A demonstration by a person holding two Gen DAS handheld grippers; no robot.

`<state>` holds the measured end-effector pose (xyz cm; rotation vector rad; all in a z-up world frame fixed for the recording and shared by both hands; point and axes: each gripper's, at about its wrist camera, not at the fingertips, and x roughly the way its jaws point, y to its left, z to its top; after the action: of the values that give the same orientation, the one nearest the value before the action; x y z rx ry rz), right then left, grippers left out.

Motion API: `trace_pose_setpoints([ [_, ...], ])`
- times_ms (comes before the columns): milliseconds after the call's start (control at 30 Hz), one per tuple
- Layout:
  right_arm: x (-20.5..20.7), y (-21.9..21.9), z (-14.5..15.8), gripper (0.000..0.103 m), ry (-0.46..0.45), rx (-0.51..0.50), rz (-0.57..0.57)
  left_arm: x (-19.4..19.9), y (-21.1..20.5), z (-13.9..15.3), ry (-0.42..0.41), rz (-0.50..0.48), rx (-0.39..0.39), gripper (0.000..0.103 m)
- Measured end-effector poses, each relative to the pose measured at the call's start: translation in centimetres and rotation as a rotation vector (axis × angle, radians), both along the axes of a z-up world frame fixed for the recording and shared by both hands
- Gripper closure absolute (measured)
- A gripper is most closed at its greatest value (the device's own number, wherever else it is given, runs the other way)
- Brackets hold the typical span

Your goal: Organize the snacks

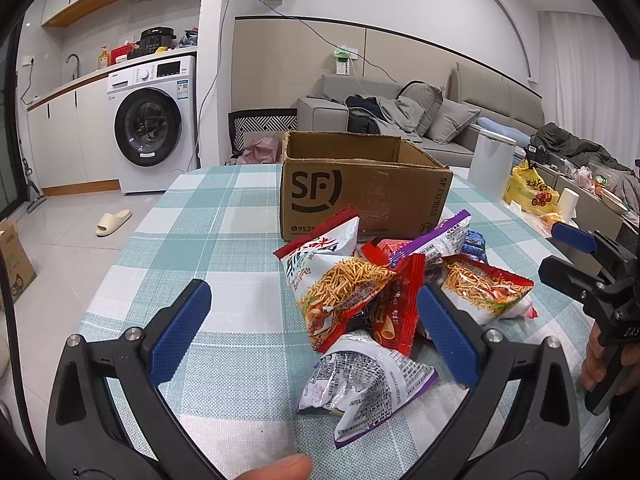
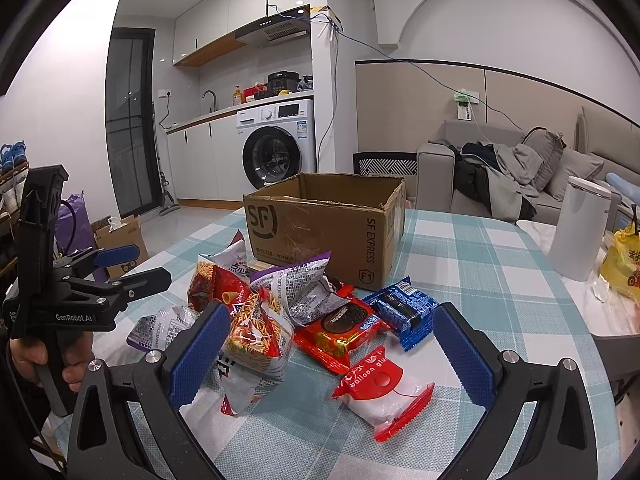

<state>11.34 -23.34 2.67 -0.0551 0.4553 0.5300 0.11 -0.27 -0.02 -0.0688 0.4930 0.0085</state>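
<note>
I find the left claw point(image 1: 314, 334) spread wide and holding nothing, poised low over the desk point(image 1: 192, 216) at the near-left side of the snack pile point(image 1: 384, 292). My right claw point(image 2: 332, 352) is likewise parted and empty, framing the pile from the other side.

The pile sits mid-desk, just in front of the cardboard box point(image 2: 324, 228), whose top is open; the rearmost packets lie very near its front wall, contact not determinable. From the right wrist view I log a noodle-snack bag point(image 2: 256, 340) close by the left finger pad, a red cookie packet point(image 2: 340, 332) and a blue cookie packet point(image 2: 404, 308) centrally, and a red-and-white balloon packet point(image 2: 384, 392) nearest, lying apart from the rest. From the left wrist view a silver-and-purple bag point(image 1: 360, 380) lies nearest, between the fingers.

Open checked cloth extends left of the pile to the desk's rounded edge, and right of the box. A white canister point(image 2: 576, 228) stands near the right edge, well apart from the snacks.
</note>
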Motion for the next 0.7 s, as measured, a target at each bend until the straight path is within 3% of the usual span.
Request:
trace_pose_setpoints([
  [700, -0.02, 0.01, -0.02, 0.000, 0.000, -0.003, 0.000, -0.10, 0.12, 0.01, 0.002, 0.002, 0.001, 0.000],
])
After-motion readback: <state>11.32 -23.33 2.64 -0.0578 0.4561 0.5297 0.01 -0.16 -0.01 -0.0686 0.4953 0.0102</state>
